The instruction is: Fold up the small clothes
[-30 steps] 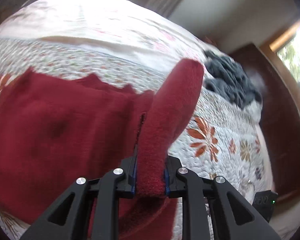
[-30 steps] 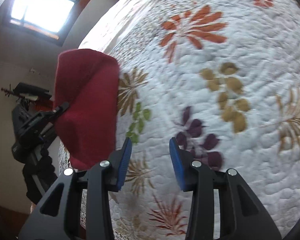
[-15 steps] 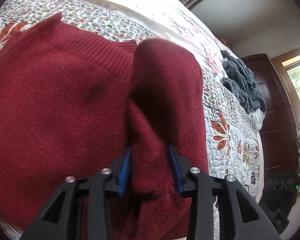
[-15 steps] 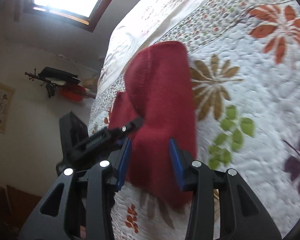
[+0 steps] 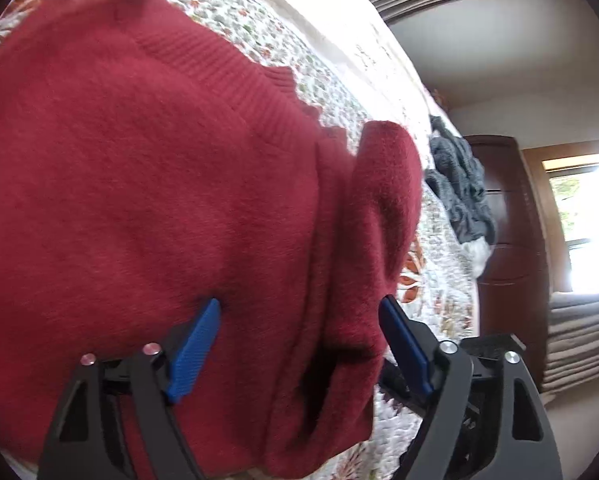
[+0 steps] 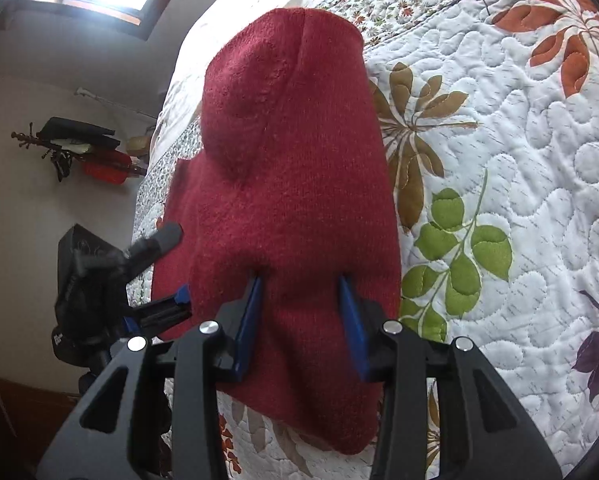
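Observation:
A dark red knitted sweater [image 5: 139, 160] lies flat on the floral quilt, its ribbed hem toward the far side. Its sleeve [image 5: 379, 208] is doubled back over the body's right edge. My left gripper [image 5: 299, 302] stands wide open over that fold, blue pads on either side and gripping nothing. In the right wrist view the same sleeve [image 6: 291, 140] humps up and runs between the fingers of my right gripper [image 6: 299, 282], which is open with the knit lying loosely in the gap. The left gripper [image 6: 159, 276] shows at the sweater's left edge.
The white quilt [image 6: 519, 160] with leaf prints stretches out to the right of the sweater. A grey knitted garment [image 5: 459, 192] is heaped farther along the bed, near a dark wooden cabinet [image 5: 511, 240]. Wall hooks with bags [image 6: 79, 148] hang past the bed's left edge.
My left gripper carried the sleeve over the sweater's body, then opened wide and let it go. My right gripper swung left across the quilt until the sleeve lay between its open fingers.

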Available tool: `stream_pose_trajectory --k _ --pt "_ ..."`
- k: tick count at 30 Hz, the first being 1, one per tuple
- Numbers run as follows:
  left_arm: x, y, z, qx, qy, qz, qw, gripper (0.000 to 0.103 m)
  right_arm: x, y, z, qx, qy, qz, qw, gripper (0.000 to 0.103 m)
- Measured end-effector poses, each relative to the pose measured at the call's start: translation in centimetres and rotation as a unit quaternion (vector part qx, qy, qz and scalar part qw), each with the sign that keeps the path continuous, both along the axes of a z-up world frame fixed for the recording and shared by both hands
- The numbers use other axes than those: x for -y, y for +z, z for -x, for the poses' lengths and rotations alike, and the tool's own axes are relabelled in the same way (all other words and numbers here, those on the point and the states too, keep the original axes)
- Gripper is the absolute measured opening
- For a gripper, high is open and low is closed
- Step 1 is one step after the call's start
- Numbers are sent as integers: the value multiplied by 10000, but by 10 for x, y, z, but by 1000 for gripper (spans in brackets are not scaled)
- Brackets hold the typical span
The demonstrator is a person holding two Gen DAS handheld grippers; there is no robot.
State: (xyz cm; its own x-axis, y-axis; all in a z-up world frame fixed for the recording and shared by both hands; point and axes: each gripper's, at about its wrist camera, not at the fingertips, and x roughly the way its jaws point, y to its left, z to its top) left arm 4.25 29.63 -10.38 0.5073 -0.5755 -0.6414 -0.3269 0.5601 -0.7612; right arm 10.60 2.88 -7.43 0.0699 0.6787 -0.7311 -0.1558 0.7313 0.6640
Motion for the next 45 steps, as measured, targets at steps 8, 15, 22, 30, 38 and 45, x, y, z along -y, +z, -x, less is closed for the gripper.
stream_pose_trajectory --k 8,15,22,30,38,45 --pt "6 -6 -16 82 -186 444 9988 85 2 1 4 44 27 -67 10000 39" --pt "18 26 -11 528 -83 -5 9986 83 22 2 1 34 56 -152 9999 39" --pt "11 16 -13 266 -81 4 9996 83 38 -5 -2 2 49 -256 9997 39" --pt "34 11 -31 418 -425 145 9981 83 45 -8 -3 -21 104 -246 9996 39" --pt "41 -7 -52 242 -812 238 9961 83 43 -6 -3 -38 130 -236 9996 40" --pt "50 -4 -58 223 -725 177 9970 26 40 -4 -3 6 126 -180 9998 41"
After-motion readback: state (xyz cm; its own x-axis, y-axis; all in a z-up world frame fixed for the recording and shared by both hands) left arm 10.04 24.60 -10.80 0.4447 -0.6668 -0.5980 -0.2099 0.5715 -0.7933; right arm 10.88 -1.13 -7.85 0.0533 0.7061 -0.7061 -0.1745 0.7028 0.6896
